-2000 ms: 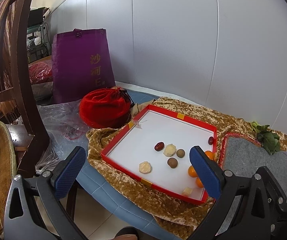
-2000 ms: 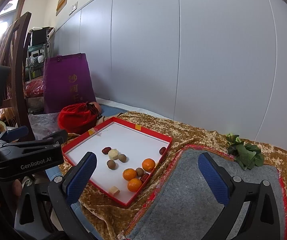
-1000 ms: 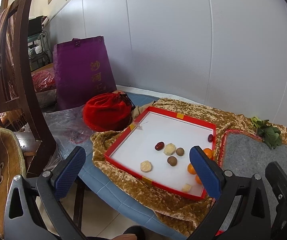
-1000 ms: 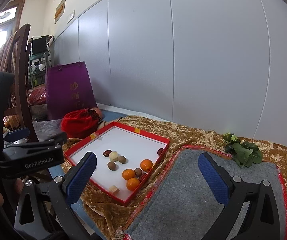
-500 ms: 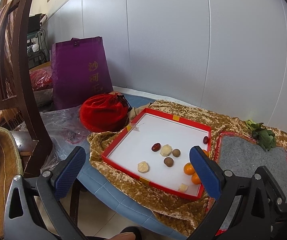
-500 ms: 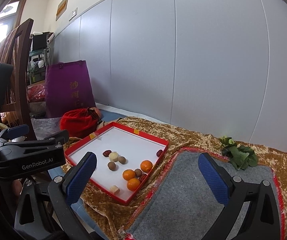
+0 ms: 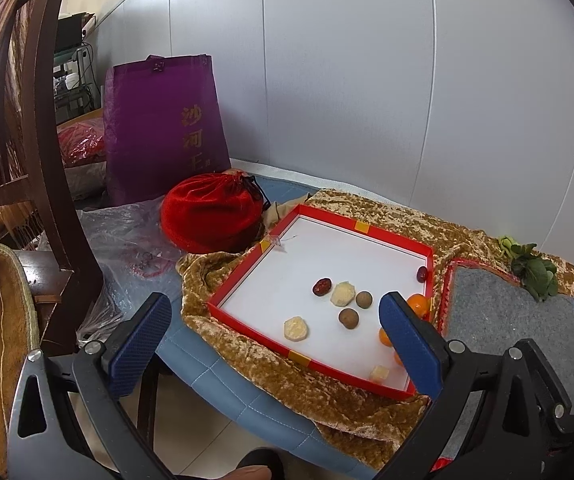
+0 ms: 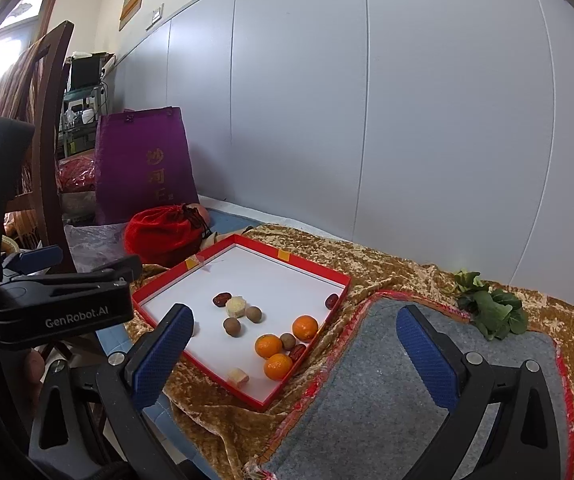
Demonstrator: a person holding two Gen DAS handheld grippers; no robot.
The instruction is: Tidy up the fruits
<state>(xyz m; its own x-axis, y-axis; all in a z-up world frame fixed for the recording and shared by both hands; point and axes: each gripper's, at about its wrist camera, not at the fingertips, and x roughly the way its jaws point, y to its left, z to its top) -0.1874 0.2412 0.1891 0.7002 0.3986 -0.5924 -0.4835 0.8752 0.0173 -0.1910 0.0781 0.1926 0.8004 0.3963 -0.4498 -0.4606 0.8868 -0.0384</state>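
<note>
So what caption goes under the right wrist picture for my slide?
Open right gripper facing a red tray of oranges and small fruits on a gold cloth.

Both units share one build: the left gripper (image 7: 275,336) and right gripper (image 8: 293,342) have black plastic frames with triangular cut-outs, silver screws, and blue textured pads (image 8: 427,358), the left body bearing white "GenRobot.AI" lettering (image 8: 76,312).
</note>
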